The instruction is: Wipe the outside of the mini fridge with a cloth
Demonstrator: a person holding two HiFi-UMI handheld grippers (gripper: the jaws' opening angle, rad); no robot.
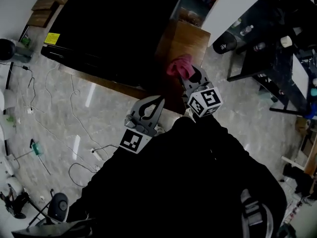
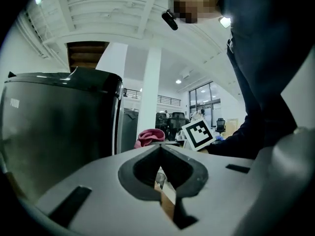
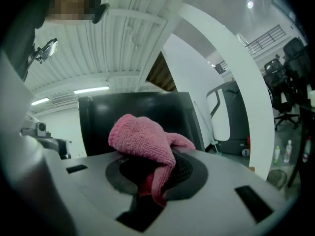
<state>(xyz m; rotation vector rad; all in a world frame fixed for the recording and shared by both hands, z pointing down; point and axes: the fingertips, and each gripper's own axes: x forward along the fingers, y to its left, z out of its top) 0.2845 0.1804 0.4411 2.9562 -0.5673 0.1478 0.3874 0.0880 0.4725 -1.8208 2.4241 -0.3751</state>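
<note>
The black mini fridge point(image 1: 114, 29) stands on a wooden cabinet point(image 1: 187, 39); it fills the left of the left gripper view point(image 2: 59, 127) and the background of the right gripper view point(image 3: 138, 114). My right gripper point(image 1: 190, 76) is shut on a pink cloth point(image 1: 179, 66), held close to the fridge's right side. In its own view the cloth point(image 3: 142, 139) bunches over the jaws and hangs down between them. My left gripper point(image 1: 151, 104) is shut and holds nothing, just before the fridge's front corner. From the left gripper point(image 2: 160, 149) I see the pink cloth point(image 2: 150, 136) and the right marker cube point(image 2: 199, 134).
Loose cables point(image 1: 74, 113) and a white power strip point(image 1: 98, 155) lie on the marbled floor at the left. A black table frame point(image 1: 262, 63) with bottles stands at the right. A white wall panel point(image 1: 233, 4) runs behind the cabinet.
</note>
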